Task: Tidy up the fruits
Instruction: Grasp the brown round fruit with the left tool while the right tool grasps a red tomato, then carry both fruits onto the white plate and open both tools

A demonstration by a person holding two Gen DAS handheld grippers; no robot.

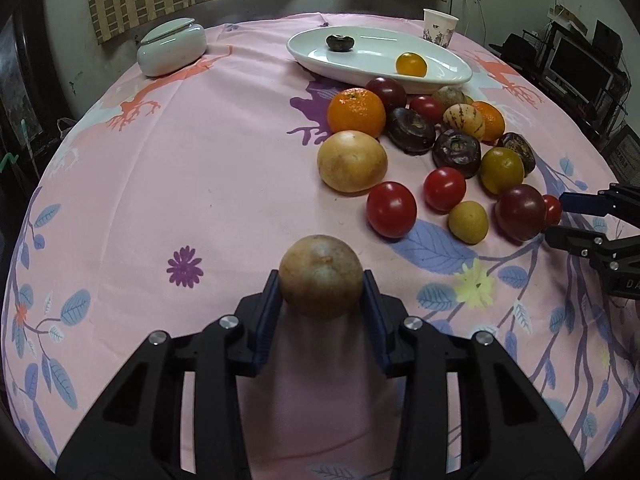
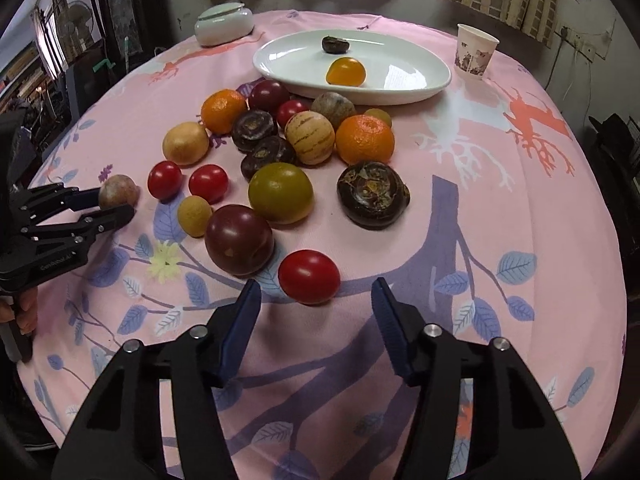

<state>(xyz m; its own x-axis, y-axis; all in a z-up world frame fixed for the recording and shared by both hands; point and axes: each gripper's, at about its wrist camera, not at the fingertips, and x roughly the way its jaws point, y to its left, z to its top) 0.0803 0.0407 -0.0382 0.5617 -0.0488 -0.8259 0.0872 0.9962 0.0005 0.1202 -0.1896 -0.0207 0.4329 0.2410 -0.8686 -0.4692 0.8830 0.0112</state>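
Observation:
My left gripper (image 1: 322, 284) is shut on a tan round fruit (image 1: 321, 274), its blue pads pressing both sides just above the pink cloth. From the right wrist view, that left gripper (image 2: 116, 204) holds the same fruit (image 2: 119, 191) at the left of the pile. My right gripper (image 2: 316, 294) stands open, with a red tomato (image 2: 309, 276) near its tips and gaps on both sides. A white oval plate (image 2: 400, 76) at the back holds a dark water chestnut (image 2: 336, 45) and a yellow tomato (image 2: 345, 72). Several loose fruits lie between: oranges, tomatoes, plums, chestnuts.
A lidded pale ceramic jar (image 1: 172, 46) stands at the back left. A paper cup (image 2: 476, 52) stands right of the plate. The right gripper (image 1: 558, 218) shows at the right edge of the left wrist view. A hand (image 2: 24, 312) grips the left tool.

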